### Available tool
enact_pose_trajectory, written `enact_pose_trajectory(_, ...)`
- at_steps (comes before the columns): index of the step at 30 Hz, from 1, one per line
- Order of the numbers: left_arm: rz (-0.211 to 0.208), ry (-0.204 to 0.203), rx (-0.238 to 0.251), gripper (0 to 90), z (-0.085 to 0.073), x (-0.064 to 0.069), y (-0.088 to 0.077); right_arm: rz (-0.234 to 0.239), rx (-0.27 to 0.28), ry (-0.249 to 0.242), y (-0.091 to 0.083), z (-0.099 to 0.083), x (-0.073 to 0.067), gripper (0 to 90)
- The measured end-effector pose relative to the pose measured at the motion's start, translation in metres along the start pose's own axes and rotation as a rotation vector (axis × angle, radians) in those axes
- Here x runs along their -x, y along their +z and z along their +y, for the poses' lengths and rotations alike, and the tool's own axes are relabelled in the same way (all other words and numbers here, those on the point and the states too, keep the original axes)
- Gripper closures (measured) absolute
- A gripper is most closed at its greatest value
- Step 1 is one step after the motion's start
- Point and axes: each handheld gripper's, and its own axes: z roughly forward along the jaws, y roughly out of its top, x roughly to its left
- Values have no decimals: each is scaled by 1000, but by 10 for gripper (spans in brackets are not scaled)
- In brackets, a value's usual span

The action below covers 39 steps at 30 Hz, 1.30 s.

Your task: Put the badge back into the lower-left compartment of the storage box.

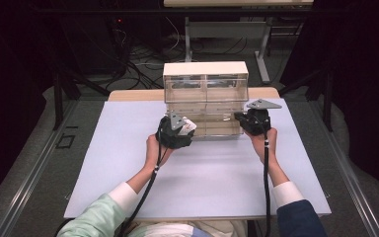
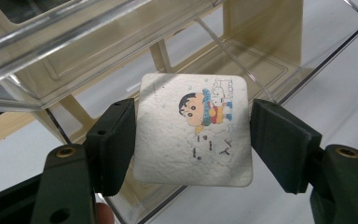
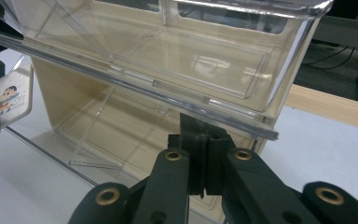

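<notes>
On the pale surface [image 1: 128, 148] stands a small cabinet [image 1: 205, 69] with a cream frame and clear plastic drawers, 2 in the upper row. The left tongs [image 1: 180, 129] sit at the cabinet's lower left front, and in the left gripper view [image 2: 192, 140] they are clenched on a square white card [image 2: 193, 128] with rounded corners and a printed cartoon child; 1 black pad presses each side edge of the card, which faces the camera flat. The card is held in the air just in front of the open lower left drawer [image 2: 261, 60], whose clear walls and floor show behind and beneath it. In the right gripper view the same card [image 3: 10, 93] shows at the far left edge, beside the cabinet's cream side panel. The right tongs [image 1: 251, 121] are at the lower right front of the cabinet; in the right gripper view [image 3: 205, 163] their 2 pads are pressed together just under the clear front lip of the drawer [image 3: 191, 60] above them, and whether a thin part of the drawer front is pinched between them cannot be told. The person's hands come in from the bottom of the high view, 1 sleeve light green and the other dark blue.
</notes>
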Motion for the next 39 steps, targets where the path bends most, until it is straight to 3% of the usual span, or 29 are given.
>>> enact_pose_trajectory(8,2,5,-3,337,6,1,5,5,7,20,-2,2,0,900)
enact_pose_trajectory(12,3,-18,0,337,4,3,9,5,8,11,-2,1,1,900)
enact_pose_trajectory(15,14,-11,-6,337,4,3,14,5,11,16,-1,1,0,900)
enact_pose_trajectory(21,36,-49,-1,337,3,4,19,4,5,21,-1,1,0,900)
enact_pose_trajectory(31,64,-32,-12,337,2,5,30,3,5,6,1,1,0,900)
enact_pose_trajectory(33,65,-48,-20,337,2,6,32,6,6,7,0,1,-1,900)
enact_pose_trajectory(39,78,-43,-24,337,2,5,36,1,1,12,1,1,-2,900)
